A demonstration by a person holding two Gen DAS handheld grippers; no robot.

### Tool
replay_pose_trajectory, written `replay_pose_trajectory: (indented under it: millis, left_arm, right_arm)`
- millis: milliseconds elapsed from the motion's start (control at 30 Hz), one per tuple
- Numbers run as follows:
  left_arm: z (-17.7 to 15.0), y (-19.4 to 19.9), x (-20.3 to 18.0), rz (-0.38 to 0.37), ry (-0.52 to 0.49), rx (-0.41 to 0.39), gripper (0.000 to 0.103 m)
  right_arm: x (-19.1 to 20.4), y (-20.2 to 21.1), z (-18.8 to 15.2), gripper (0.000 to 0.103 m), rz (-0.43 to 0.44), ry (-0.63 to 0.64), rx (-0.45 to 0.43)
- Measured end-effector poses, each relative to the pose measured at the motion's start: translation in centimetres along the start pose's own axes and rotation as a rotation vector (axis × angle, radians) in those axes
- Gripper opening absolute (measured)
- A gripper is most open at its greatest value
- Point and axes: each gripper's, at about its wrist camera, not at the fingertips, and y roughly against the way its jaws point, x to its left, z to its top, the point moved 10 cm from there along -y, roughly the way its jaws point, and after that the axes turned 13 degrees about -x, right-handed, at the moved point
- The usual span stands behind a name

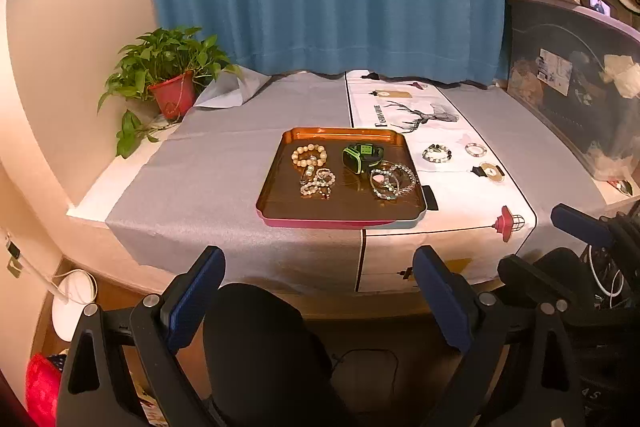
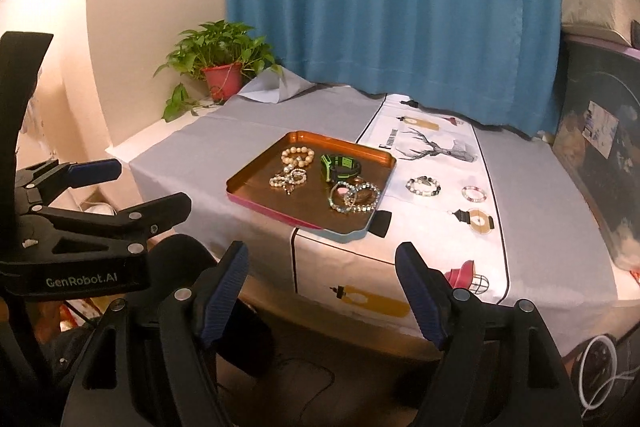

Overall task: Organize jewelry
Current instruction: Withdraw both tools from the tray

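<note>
Two empty claws [image 1: 318, 297] [image 2: 322, 291] spread wide, beaded bracelets [image 1: 394, 181], glossy square copper tray [image 1: 280, 183]

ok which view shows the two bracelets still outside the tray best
The right wrist view: the black-and-white bead bracelet and the small pastel bracelet lie near its centre, larger and well apart on the white runner. The left wrist view shows the same pair, smaller and off to the right.

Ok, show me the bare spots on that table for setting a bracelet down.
Free: the grey cloth between the potted plant and the tray; the tray's near strip; the white runner near the red lamp print. Crowded: the tray's middle, with bead bracelets and the green watch, and the runner beside it, where two bracelets lie.
</note>
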Motion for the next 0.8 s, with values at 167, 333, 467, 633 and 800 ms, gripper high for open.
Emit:
replay_pose_trajectory:
  millis: [167,333,467,633,800]
  left_arm:
    - [-0.1,0.0,-0.2,0.001,0.0,0.002,0.094]
    - [0.1,-0.1,-0.6,-0.002,-0.014,0.009,0.094]
    - [0.1,-0.4,-0.8,-0.001,-0.017,0.012,0.094]
    - [0.0,-1.1,-1.0,-0.001,-0.024,0.024,0.094]
    - [-0.5,-1.9,-1.1,-0.003,-0.035,0.038,0.094]
  right_arm:
    - [-0.3,0.4,-0.4,0.076,-0.004,-0.005,0.004]
    - [-1.0,0.2,-0.8,0.076,-0.013,-0.013,0.015]
    - [-1.4,-0.1,-0.9,0.076,-0.017,-0.015,0.02]
    - [-1.8,-0.6,-1.1,0.076,-0.019,-0.026,0.032]
    - [-2.2,-1.1,-1.5,0.076,-0.02,-0.031,0.045]
